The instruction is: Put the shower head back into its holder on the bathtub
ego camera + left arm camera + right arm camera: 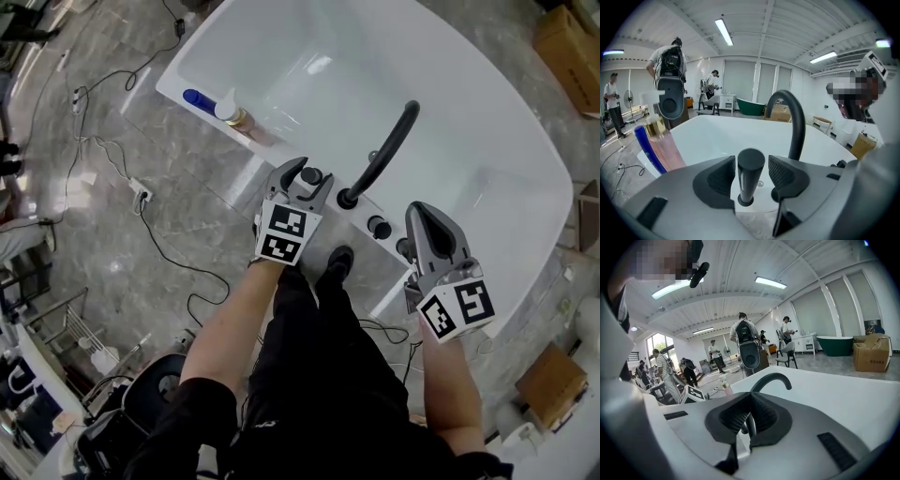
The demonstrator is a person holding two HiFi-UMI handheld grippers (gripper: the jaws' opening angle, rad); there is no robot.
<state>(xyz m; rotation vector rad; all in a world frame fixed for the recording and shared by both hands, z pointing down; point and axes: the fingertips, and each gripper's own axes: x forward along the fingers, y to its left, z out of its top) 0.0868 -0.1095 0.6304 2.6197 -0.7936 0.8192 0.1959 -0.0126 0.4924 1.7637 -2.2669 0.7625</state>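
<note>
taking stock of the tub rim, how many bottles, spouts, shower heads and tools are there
bottles: 2, a blue bottle and a pink bottle
spout: 1
shower head: 1
tools: 2, the left tool and the right tool
total: 6

Shower head (311, 176) stands on bathtub rim (272, 155), left of spout (384, 155).

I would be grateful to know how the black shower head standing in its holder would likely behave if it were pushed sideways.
The shower head looks like a rigid, smooth cylinder, so it is probably stiff and somewhat slippery. It stands upright, seated only at its foot in the holder, so a sideways push might tilt it rather than slide it.
</note>
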